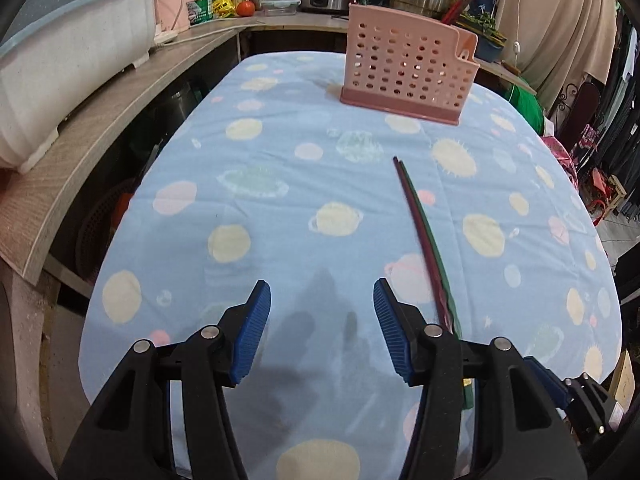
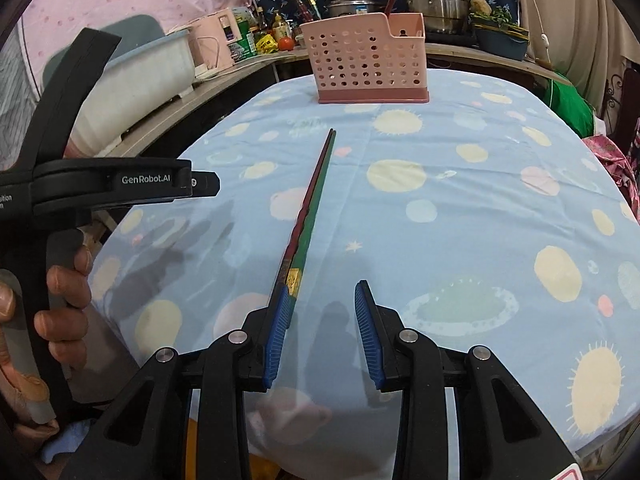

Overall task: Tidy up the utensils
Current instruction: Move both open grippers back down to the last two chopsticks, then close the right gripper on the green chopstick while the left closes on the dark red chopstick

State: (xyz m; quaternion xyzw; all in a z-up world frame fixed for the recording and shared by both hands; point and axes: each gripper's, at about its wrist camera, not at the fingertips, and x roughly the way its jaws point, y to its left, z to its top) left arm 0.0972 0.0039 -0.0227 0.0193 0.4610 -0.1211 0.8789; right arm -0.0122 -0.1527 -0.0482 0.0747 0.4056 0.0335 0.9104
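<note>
**Two grippers above the chopsticks**

The left gripper hangs over the near edge of the table. Its blue fingers stand wide apart and hold nothing. The right gripper is beside it, with a smaller gap and nothing in it. A hand holds the left tool. Two chopsticks, one red and one green, lie side by side in the middle of the spotted blue cloth. Their thick ends pass just beside the right gripper's left finger. At the far edge stands a pink holder with holes.
</note>
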